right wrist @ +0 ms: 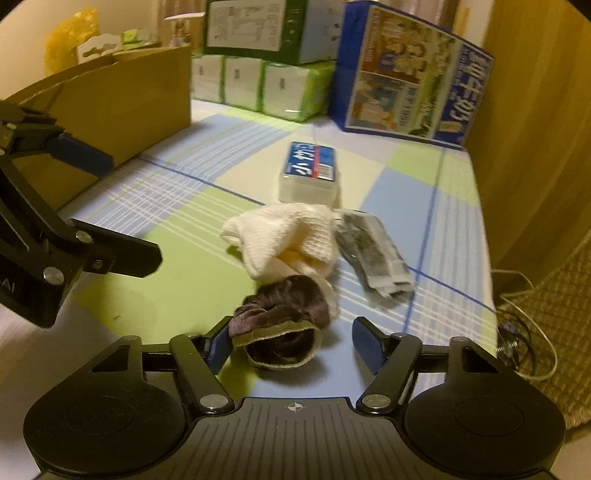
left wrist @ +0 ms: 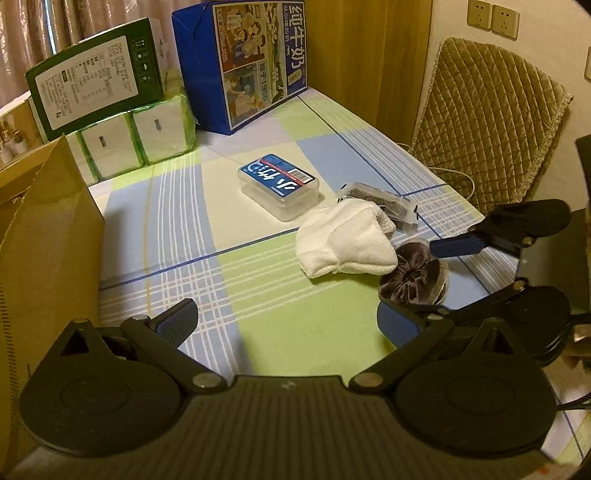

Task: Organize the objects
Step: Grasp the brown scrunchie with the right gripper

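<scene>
Between the right gripper's [right wrist: 291, 345] spread jaws, a dark velvety scrunchie [right wrist: 284, 314] (crumpled)

quilted chair [left wrist: 491, 122] | wall sockets [left wrist: 493, 18] | curtain [left wrist: 33, 37] | cables, blurred [right wrist: 524, 332]

I see open worktop [left wrist: 258, 295] left of the white cloth [left wrist: 343, 243] — cardboard box [left wrist: 51, 236] walls the far left.

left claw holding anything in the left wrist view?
No, the left claw is open over bare tablecloth, with nothing between its fingers.
</scene>
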Motion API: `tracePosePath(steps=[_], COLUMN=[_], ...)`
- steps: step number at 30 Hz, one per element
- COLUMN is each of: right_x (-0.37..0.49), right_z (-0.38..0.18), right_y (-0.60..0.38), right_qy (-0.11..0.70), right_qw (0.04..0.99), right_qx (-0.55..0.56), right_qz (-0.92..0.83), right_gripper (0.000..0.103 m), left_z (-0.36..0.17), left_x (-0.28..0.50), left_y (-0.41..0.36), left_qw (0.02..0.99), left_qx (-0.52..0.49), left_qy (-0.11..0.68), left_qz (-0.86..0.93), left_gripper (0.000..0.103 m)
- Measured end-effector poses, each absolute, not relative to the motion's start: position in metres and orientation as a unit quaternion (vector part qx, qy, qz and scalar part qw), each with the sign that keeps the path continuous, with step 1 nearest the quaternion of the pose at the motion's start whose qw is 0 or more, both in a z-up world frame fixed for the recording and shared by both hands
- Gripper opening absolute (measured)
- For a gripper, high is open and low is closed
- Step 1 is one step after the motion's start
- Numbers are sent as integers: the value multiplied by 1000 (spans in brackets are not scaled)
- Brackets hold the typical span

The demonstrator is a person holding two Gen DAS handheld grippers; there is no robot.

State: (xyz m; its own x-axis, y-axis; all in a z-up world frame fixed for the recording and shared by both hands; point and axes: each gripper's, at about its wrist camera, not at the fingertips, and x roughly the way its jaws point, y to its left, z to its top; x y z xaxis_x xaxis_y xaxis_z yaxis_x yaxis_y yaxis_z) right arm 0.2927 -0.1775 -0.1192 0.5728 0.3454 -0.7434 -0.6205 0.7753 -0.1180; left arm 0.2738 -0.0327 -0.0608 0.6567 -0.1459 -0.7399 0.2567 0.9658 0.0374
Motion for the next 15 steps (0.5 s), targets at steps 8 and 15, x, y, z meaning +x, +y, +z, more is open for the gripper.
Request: tracePosePath(steps=[8, 15], right_x=[287, 288], right_z=[-114, -107], right_y=[-182, -209], right_qy=[370, 385], right_qw=[875, 894], right_qx=[-162, -109], right_qz=[265, 203], right_gripper=[30, 25], left_z=[-64, -71], left_x=[279, 291], left_y=[-32, -41], left_qw=[905, 904], left_qx=[62, 34], left_qy=[403, 402], left_qz=[-117, -144], left_gripper=[101, 99])
